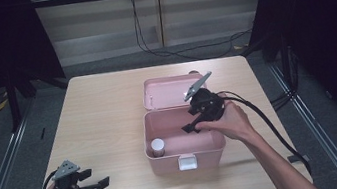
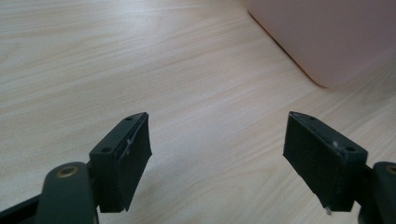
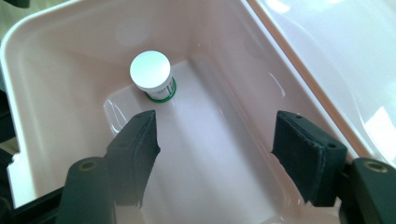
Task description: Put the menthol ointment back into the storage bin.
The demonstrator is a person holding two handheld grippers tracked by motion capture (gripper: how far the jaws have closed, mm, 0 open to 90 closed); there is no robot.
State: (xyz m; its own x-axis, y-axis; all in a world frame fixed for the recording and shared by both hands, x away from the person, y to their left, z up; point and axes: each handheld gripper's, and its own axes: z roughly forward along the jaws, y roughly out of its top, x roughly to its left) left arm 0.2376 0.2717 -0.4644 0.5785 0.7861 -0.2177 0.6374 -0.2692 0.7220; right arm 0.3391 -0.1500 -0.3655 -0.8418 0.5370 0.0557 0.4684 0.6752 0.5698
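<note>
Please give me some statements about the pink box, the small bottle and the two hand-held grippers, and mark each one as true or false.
1. The pink box has its lid open. True.
2. The small white-capped bottle lies on the table beside the box. False: it stands upright inside the box, in a corner.
3. The right hand-held gripper is shut on the bottle. False: its jaws are open and empty, above the inside of the box, apart from the bottle.
4. The left hand-held gripper is open, over bare table near the front left corner. True.
5. The box has a white latch on its front wall. True.
</note>
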